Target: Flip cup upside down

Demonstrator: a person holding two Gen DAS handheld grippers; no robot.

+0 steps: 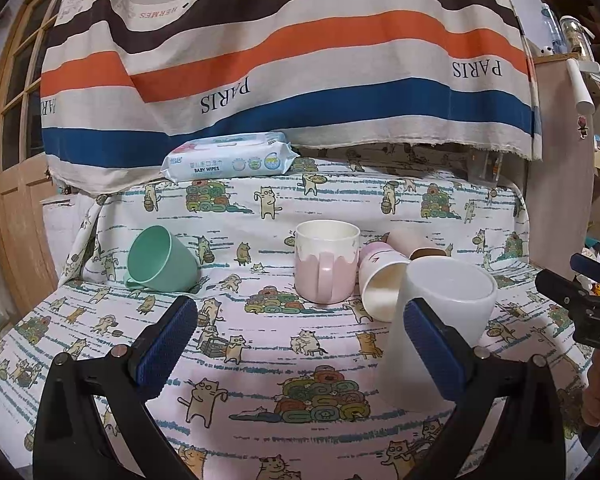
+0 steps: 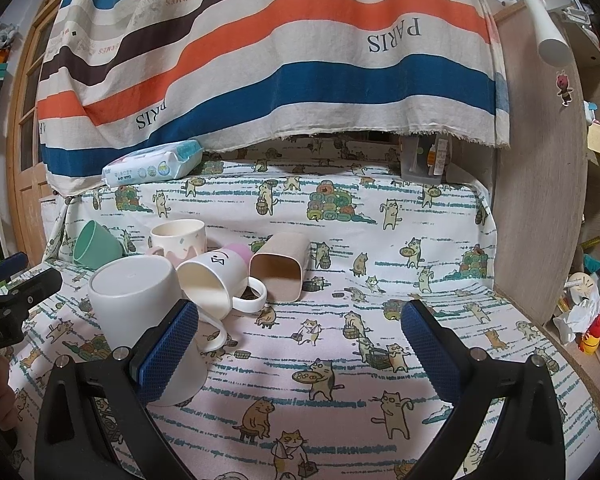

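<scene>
The white cup [image 1: 440, 320] stands upside down on the counter [image 1: 260, 360], its flat bottom up. In the left wrist view it is just behind the right finger of the left tongs [image 1: 300, 344]; the blue pad [image 1: 432, 344] overlaps its wall, and I cannot tell if they touch. In the right wrist view the same cup [image 2: 136, 304] is behind the left finger of the right tongs [image 2: 300, 344], also at the pad.

Both tongs are spread wide and released; nothing is between the fingers of either one.

Beyond the left tongs, a green cup [image 1: 162, 258] lies tilted with its mouth toward the camera, and a pink and white mug [image 1: 326, 266] stands upright; both look empty. Beside the white cup a white mug [image 2: 212, 284] lies on its side, and next to it a beige square cup [image 2: 280, 268] also lies on its side, open mouth forward. A pack of baby wipes [image 1: 228, 160] rests at the far edge of the counter.
</scene>
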